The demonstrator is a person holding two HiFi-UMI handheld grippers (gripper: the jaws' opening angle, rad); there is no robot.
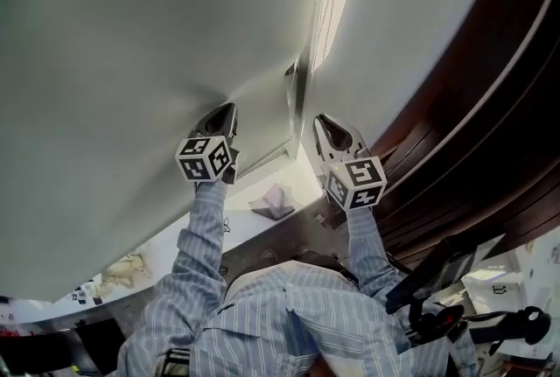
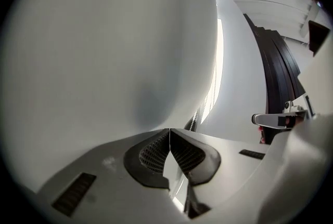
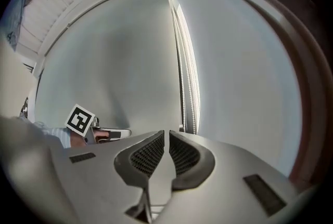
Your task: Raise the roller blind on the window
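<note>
The left gripper (image 1: 227, 109) was closed and empty, its tips near the drawn roller blind (image 1: 131, 52). A bead chain (image 3: 191, 94) hung in the bright gap at the blind's right edge. Beside that gap, the right gripper (image 1: 320, 122) was all but closed, gripping nothing.

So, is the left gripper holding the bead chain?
No, the left gripper has its jaws together on nothing; the bead chain hangs beyond.

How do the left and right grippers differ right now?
The left gripper has jaws meeting at the tips; the right gripper shows a thin slit. The left one faces the broad left roller blind; the right one faces the bright gap with the bead chain. Both are empty and point at the blinds.
</note>
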